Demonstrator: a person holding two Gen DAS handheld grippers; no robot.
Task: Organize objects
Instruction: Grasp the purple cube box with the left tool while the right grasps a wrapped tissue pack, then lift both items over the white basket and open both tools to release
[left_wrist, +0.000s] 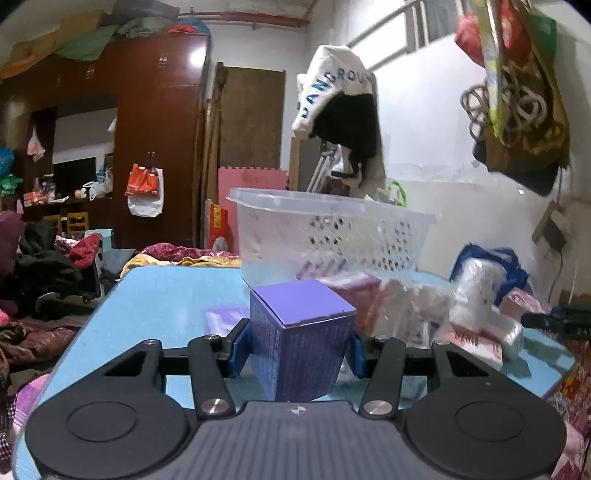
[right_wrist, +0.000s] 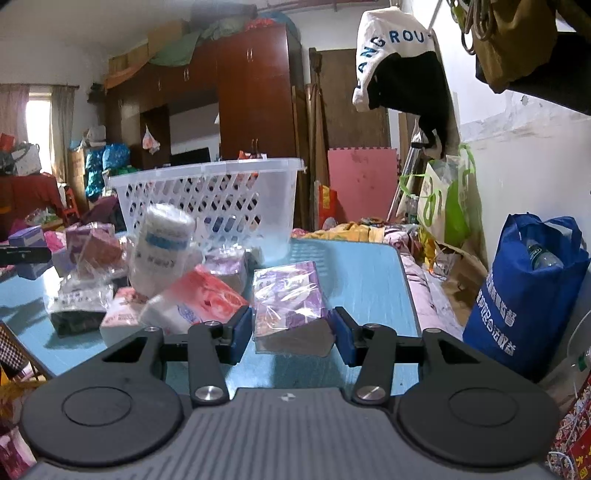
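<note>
Mid pick-and-drop, both hands loaded. Left gripper (left_wrist: 297, 350) fingers pinching purple box (left_wrist: 301, 339), looks lifted just clear of blue bench (left_wrist: 162, 299). White basket (left_wrist: 332, 236) straight ahead at 12 o'clock, behind pile of packets. Right gripper (right_wrist: 291, 334) fingers clamped on purple wrapped pack (right_wrist: 290, 302); whether its base touches bench, can't tell. Basket (right_wrist: 210, 199) at 11 o'clock there. Next, probably: raise box over rim, carry forward, spread fingers above basket. Same for pack after.
</note>
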